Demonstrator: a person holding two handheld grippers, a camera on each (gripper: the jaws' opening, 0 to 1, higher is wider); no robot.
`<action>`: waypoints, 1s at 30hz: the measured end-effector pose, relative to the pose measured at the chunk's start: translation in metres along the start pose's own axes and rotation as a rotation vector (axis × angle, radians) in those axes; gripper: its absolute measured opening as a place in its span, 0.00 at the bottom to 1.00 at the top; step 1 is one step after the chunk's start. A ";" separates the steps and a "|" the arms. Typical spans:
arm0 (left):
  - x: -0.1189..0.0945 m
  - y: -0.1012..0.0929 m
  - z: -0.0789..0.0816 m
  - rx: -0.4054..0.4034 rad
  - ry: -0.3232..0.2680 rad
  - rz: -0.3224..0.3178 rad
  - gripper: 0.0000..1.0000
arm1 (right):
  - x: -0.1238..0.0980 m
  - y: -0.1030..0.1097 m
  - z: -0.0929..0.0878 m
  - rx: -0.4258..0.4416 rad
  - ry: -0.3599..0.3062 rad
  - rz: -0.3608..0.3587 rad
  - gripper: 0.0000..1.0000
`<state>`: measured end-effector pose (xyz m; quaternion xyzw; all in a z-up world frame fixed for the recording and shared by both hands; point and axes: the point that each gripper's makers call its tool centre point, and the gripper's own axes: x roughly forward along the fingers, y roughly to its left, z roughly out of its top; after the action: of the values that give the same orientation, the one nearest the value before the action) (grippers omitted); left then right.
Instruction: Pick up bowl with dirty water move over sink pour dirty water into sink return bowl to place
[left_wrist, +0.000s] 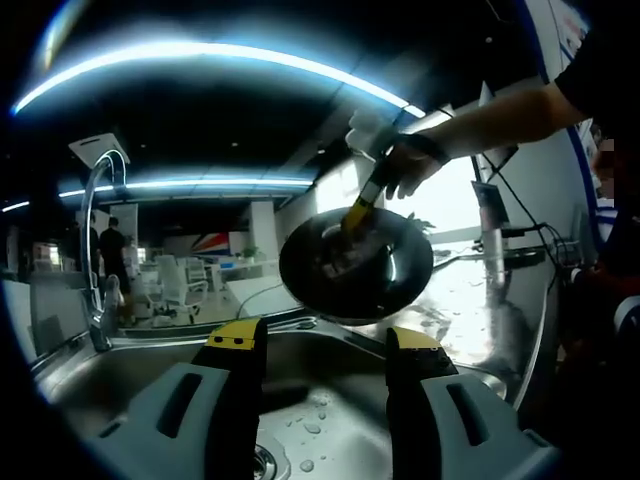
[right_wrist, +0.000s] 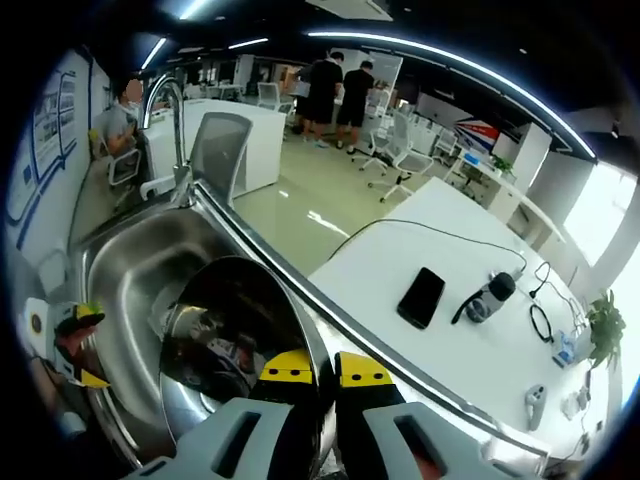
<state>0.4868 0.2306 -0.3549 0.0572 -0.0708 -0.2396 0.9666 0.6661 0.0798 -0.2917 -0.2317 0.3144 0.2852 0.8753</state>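
Observation:
A shiny metal bowl (left_wrist: 355, 265) hangs tilted above the steel sink (left_wrist: 330, 410), its opening turned towards my left gripper view. My right gripper (left_wrist: 360, 210), held by a person's hand, is shut on the bowl's upper rim. In the right gripper view the jaws of my right gripper (right_wrist: 325, 370) pinch the rim of the bowl (right_wrist: 225, 340) over the sink basin (right_wrist: 130, 260). My left gripper (left_wrist: 325, 340) stands open over the sink, holding nothing, and it also shows at the left as the left gripper (right_wrist: 85, 347). Whether water is in the bowl I cannot tell.
A curved faucet (left_wrist: 95, 200) rises at the sink's far side, seen too as the faucet (right_wrist: 165, 100). Drops lie near the drain (left_wrist: 262, 462). Beside the sink, a white table (right_wrist: 400, 240) carries a black phone (right_wrist: 421, 297) and cables. A grey chair (right_wrist: 215, 150) stands beyond.

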 end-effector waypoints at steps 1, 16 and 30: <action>0.000 0.000 0.000 0.000 0.000 0.000 0.46 | 0.000 0.003 0.001 -0.005 -0.002 0.001 0.00; -0.001 -0.001 0.003 0.000 -0.012 0.002 0.46 | 0.008 0.014 0.026 -0.115 -0.045 -0.044 0.00; -0.004 -0.002 0.007 -0.012 -0.030 0.010 0.48 | 0.011 0.022 0.047 -0.256 -0.087 -0.086 0.00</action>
<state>0.4818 0.2303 -0.3488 0.0473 -0.0839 -0.2362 0.9669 0.6787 0.1275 -0.2713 -0.3423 0.2268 0.2952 0.8627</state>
